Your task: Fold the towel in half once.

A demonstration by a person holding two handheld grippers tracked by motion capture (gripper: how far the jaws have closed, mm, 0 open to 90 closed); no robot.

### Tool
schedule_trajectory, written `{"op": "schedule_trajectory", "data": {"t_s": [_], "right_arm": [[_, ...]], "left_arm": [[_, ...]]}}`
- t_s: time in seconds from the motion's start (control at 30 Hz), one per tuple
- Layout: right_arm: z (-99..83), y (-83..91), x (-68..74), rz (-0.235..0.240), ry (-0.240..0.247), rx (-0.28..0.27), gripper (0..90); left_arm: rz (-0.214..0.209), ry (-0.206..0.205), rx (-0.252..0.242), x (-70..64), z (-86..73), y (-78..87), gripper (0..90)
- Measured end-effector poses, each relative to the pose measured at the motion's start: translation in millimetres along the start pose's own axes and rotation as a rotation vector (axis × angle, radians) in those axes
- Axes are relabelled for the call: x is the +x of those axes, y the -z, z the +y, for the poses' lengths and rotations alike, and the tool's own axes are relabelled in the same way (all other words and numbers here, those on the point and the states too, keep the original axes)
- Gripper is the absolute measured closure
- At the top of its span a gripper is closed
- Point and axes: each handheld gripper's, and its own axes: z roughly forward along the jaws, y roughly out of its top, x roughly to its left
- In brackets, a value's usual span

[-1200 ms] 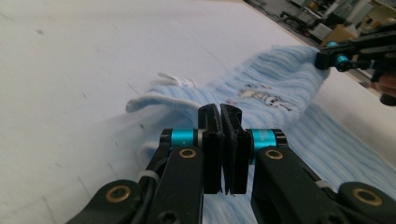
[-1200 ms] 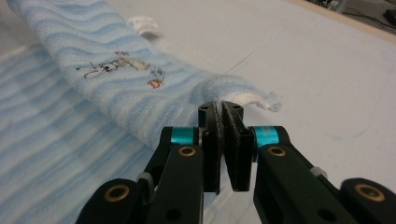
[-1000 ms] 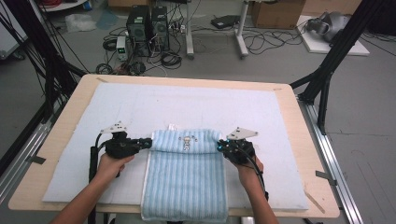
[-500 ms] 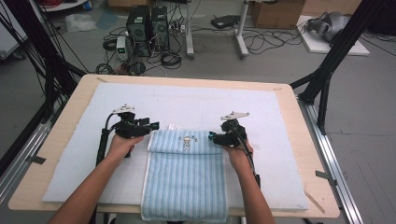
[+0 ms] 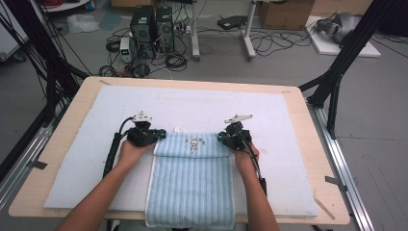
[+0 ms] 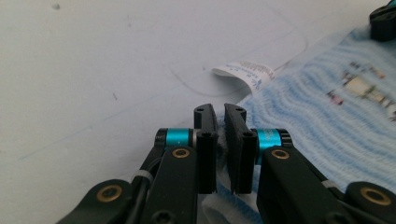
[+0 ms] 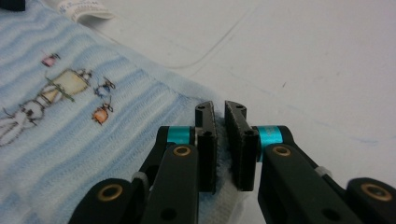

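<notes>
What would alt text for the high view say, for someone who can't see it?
A person's two tongs, left tongs and right tongs, pinch the far corners of a folded blue striped towel lying on a white mat over a wooden table.

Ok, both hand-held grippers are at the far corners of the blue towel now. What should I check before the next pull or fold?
1. Left hand-held gripper clamped on the blue towel: ok, fabric sits between nearly closed jaws at the corner.
2. Right hand-held gripper clamped on the towel's other far corner: ok, fabric between the jaws.
3. Both grips level across the far edge: ok in the high view.
4. Care label free of the jaws: ok, it lies beyond the left gripper.
5. Near end of the towel on the white mat: not ok, it hangs past the mat's front edge.
6. Depth of each bite: cannot tell.
</notes>
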Motion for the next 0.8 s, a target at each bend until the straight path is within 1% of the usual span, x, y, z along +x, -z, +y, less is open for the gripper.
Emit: {"op": "schedule_trajectory", "data": {"t_s": [0.07,0.13,0.17,0.23,0.37,0.43,0.47,0.53,0.57,0.6,0.7,0.73,0.8], "right_arm": [[0.7,5.1,-1.7,0.007,-0.013,-0.027,83.5],[1.4,9.8,-2.8,0.011,-0.020,-0.051,83.5],[1.9,12.2,-2.5,0.010,-0.021,-0.061,83.3],[2.6,17.2,-0.6,0.007,-0.023,-0.074,83.3],[3.3,28.9,4.5,-0.001,-0.006,-0.104,83.2],[3.0,36.4,7.4,0.004,0.005,-0.128,83.1],[2.5,40.4,8.9,0.006,0.010,-0.135,83.0],[-0.3,48.6,12.7,0.012,0.026,-0.151,83.2],[-1.7,51.0,14.1,0.019,0.031,-0.158,83.2],[-4.9,55.3,16.9,0.030,0.034,-0.161,83.2],[-14.8,62.8,22.6,0.042,0.049,-0.170,83.3],[-19.5,64.5,24.3,0.051,0.055,-0.172,83.3],[-29.4,65.7,27.4,0.062,0.060,-0.162,83.3]], "left_arm": [[-0.020,0.031,-0.042,2.1,3.3,6.6,83.4],[-0.049,0.046,-0.065,2.3,5.6,12.5,83.4],[-0.056,0.049,-0.069,1.1,6.4,15.1,83.4],[-0.067,0.037,-0.072,-2.2,7.7,19.6,83.4],[-0.090,0.038,-0.108,-6.9,10.4,30.6,83.5],[-0.098,0.024,-0.115,-8.7,10.1,36.3,83.4],[-0.108,0.026,-0.119,-10.0,9.0,38.9,83.4],[-0.121,0.015,-0.127,-13.8,5.4,44.5,83.4],[-0.137,0.008,-0.131,-16.3,2.5,48.2,83.4],[-0.141,0.003,-0.130,-18.0,0.6,50.1,83.3],[-0.159,-0.038,-0.120,-24.4,-8.1,56.5,83.3],[-0.163,-0.045,-0.113,-26.1,-11.2,58.1,83.3],[-0.180,-0.047,-0.103,-29.6,-17.1,61.0,83.3]]}}
